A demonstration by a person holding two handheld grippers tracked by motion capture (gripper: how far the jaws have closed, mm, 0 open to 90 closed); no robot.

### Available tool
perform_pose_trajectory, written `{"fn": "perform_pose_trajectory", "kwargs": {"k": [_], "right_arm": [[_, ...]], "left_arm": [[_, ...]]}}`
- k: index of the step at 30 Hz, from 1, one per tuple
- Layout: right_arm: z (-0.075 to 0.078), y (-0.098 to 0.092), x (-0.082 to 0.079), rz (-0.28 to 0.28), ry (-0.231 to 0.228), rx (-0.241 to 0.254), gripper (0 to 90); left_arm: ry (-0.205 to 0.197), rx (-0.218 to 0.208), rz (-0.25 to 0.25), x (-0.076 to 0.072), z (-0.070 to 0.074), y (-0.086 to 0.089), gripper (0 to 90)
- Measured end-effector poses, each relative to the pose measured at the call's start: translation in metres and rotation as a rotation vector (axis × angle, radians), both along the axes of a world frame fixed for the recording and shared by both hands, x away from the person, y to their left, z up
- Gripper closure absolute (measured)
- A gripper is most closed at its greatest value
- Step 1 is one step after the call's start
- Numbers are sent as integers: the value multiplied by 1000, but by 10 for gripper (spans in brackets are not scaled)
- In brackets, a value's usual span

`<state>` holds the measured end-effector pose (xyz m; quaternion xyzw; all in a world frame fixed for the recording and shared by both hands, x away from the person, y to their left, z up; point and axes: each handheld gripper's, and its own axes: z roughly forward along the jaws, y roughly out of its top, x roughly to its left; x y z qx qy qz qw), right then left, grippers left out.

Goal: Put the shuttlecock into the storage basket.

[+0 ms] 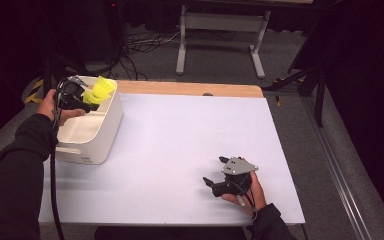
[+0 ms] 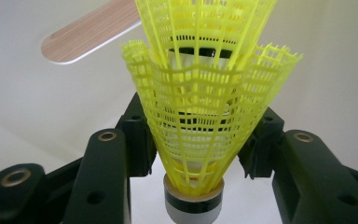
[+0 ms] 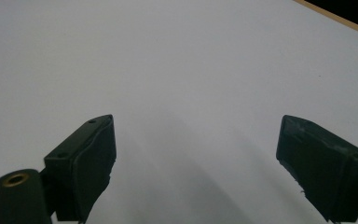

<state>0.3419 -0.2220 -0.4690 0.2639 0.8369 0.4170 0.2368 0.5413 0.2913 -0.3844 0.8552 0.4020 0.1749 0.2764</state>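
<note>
**Left gripper view: nested yellow shuttlecocks clamped over the white bin**

Left gripper view has the left tool clenched on the yellow shuttlecocks. Two are stacked, one skirt pushed inside the other, and both jaws press the lower mesh skirt just above the cork base. High view puts the left tool and shuttlecocks over the far end of the white bin. Whether they hang above the rim or just inside it I cannot tell.

Handling, as a judgement:
- Very light, so almost no grip force is needed.
- The mesh skirt is thin, springy plastic and would likely dent or crack under a hard squeeze.
- The cork base is the stiff part, so a hold low on the skirt by the base, as now, looks safest.
- The smooth plastic could slip, and the nested pair may separate if jolted.

Right tool rests near the front right of the worktop, well apart from the bin. In the right gripper view its jaws stand wide, released, with nothing between them.
</note>
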Motion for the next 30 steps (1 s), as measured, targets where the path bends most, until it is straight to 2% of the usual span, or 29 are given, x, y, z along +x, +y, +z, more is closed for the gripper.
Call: {"fn": "perform_pose_trajectory", "kwargs": {"k": [5,9,13,14,18,21,24,26,27,28,30], "right_arm": [[0,0,0,3,3,0,126],[0,0,0,5,3,2,123],[0,0,0,-1,-1,6,120],[0,0,0,-2,-2,6,120],[0,-1,1,-4,-2,7,120],[0,-1,1,-4,-1,7,118],[0,0,1,-2,-2,6,115],[0,0,0,0,-2,4,113],[1,0,0,-1,-4,3,111],[1,1,0,-2,-4,2,110],[1,1,0,-1,-7,0,109]], "left_arm": [[-1,1,3,0,0,0,522],[4,-1,0,1,-2,-1,475],[15,11,-3,1,-2,-3,454],[6,33,1,1,-3,-5,458],[12,23,-5,2,-3,-5,459],[26,45,-6,2,-5,-6,452],[34,45,-13,2,-5,-7,429],[37,63,11,2,-7,-9,369],[37,79,27,3,-8,-10,284],[42,93,37,2,-8,-11,245],[41,88,38,1,-7,-12,217]]}}
